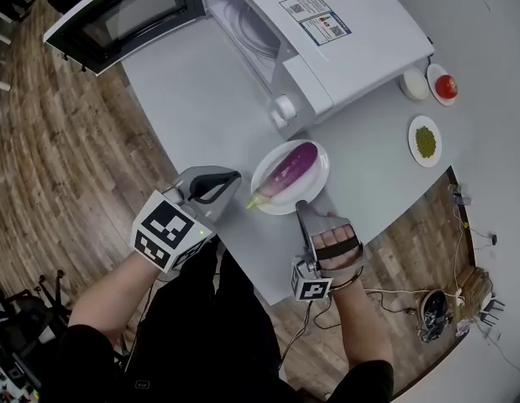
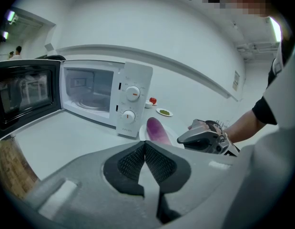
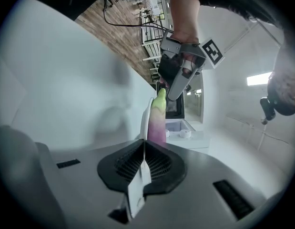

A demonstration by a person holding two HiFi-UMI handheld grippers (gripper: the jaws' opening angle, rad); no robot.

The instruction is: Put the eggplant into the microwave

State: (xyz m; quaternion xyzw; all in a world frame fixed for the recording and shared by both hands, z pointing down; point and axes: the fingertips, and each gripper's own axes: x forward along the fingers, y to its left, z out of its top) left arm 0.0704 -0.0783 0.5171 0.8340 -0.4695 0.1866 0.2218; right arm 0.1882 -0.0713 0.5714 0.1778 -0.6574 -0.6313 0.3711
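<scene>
No writing could be read. The stickers (image 1: 317, 18) on the microwave (image 1: 373, 53) top were too small to make out.

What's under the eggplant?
A white plate, its near rim pinched by the right hand-held gripper. The eggplant covers the plate's middle, so that part is unseen.

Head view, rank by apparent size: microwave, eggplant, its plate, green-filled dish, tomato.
1. microwave
2. plate
3. eggplant, about as long as the plate is wide, but narrower
4. green-filled dish
5. tomato
</scene>
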